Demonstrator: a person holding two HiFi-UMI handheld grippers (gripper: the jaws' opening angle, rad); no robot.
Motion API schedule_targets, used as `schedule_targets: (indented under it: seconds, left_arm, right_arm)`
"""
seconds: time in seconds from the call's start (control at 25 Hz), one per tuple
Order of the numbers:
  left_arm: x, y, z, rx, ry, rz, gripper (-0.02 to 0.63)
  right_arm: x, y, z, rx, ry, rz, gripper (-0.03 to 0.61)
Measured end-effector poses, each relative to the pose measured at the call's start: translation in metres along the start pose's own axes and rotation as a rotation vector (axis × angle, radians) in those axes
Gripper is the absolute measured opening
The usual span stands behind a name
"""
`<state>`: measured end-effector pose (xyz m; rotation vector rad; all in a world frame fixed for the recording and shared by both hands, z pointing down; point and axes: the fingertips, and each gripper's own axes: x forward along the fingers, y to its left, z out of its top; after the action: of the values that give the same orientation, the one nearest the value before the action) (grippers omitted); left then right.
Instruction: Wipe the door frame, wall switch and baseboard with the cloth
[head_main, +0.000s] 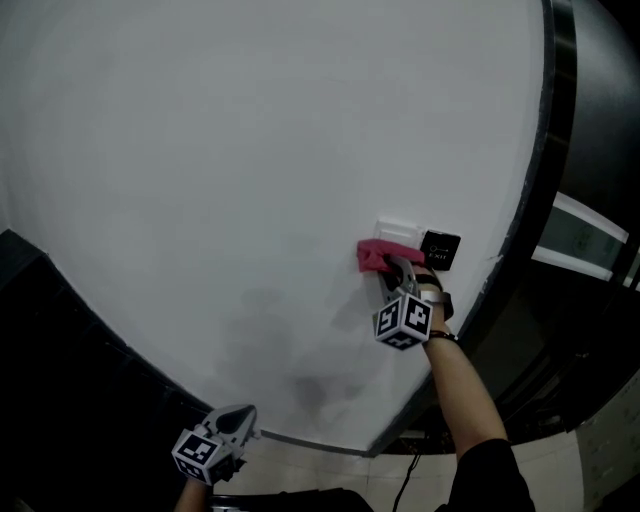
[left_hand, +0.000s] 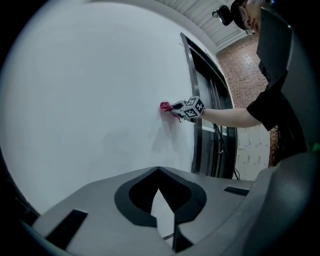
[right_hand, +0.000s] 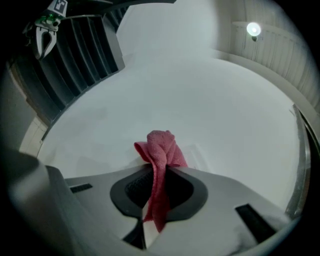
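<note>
My right gripper (head_main: 395, 268) is clamped on the red cloth (head_main: 374, 255), pressing it on the white switch (head_main: 398, 231) on the wall (head_main: 250, 150), left of the door frame (head_main: 560, 120). My left gripper (head_main: 238, 420) hangs low and near, jaws together, empty.

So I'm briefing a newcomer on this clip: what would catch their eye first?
The pink cloth, the only bright colour, clamped in the right gripper and pressed on the white wall switch beside a small black panel. Then the dark door frame down the right side of the wall, and the left gripper, shut and empty, low down.
</note>
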<state>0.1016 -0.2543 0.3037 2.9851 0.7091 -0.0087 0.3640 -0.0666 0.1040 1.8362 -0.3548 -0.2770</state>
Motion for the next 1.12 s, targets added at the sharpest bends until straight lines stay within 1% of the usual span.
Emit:
schedule_targets:
  seconds: [0.16,0.32,0.4,0.48,0.56,0.64,0.72,0.92,1.0,1.04,1.12]
  left_arm:
    - [-0.002,0.001,0.002,0.034,-0.005,-0.005,-0.008]
    - [0.000,-0.003,0.004,0.015,-0.012,-0.003,-0.008]
    - [0.003,-0.009,0.004,0.007,-0.016,-0.008,-0.008]
    - [0.006,-0.012,0.005,0.010,-0.020,-0.015,-0.008]
    - [0.008,-0.013,0.007,0.020,-0.010,-0.020,-0.008]
    - [0.008,-0.013,0.007,0.018,-0.003,-0.022,-0.008]
    - [0.008,-0.013,0.009,0.016,-0.002,-0.023,-0.008]
    - [0.004,-0.009,0.012,0.016,-0.014,-0.019,-0.008]
    - [0.004,-0.007,0.014,0.019,-0.018,-0.018,-0.008]
    - [0.004,-0.006,0.015,0.022,-0.019,-0.017,-0.008]
    - [0.006,-0.005,0.018,0.028,-0.023,-0.016,-0.008]
  right_arm:
    - [-0.001,0.008,0.001,-0.010,0.009,0.034,0.049]
    - [-0.005,0.009,0.004,-0.010,0.035,0.064,0.049]
    - [-0.007,0.015,0.001,-0.003,0.043,0.111,0.049]
    - [-0.010,0.024,-0.005,-0.027,0.054,0.162,0.049]
    - [-0.016,0.025,-0.009,-0.076,0.055,0.166,0.049]
    - [-0.026,0.017,-0.007,-0.092,0.034,0.140,0.049]
    - [-0.033,-0.002,0.000,-0.082,0.001,0.093,0.049]
    - [-0.052,-0.082,0.022,-0.008,-0.067,-0.113,0.049]
    - [-0.056,-0.108,0.029,0.017,-0.078,-0.179,0.049]
    - [-0.056,-0.117,0.031,0.025,-0.078,-0.198,0.049]
    - [-0.050,-0.124,0.033,0.028,-0.070,-0.207,0.049]
